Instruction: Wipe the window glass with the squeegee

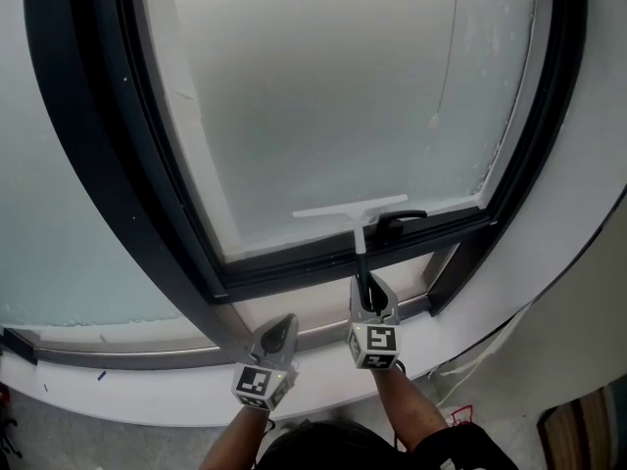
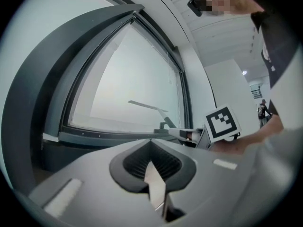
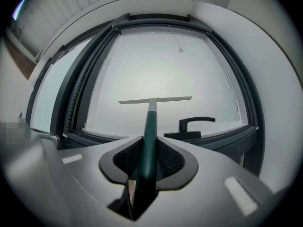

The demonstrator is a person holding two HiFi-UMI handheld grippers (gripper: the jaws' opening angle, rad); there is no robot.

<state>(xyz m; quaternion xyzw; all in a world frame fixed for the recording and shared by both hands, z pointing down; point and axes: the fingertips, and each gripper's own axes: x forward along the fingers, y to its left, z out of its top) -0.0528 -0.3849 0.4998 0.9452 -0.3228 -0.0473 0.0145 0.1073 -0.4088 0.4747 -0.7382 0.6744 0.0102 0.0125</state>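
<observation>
Frosted window glass (image 1: 333, 96) sits in a dark frame (image 1: 294, 274). The squeegee (image 1: 350, 210) lies against the pane at 6 o'clock, its handle clamped in the right gripper (image 1: 371, 297). The left gripper (image 1: 282, 326) is closed and empty.

- Slim squeegee with white blade and dark green handle (image 3: 150, 122): handle clamped between the fingers (image 3: 171, 161) of the right gripper (image 3: 147, 143). It points straight out past their tips, with the blade level.
- Frosted window glass in a dark frame (image 3: 156, 65): beyond the fingertips, with the blade against its lower part.

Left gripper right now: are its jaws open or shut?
Shut and empty. In its own view, the grey left gripper has its jaws pressed together with nothing between them.
</observation>
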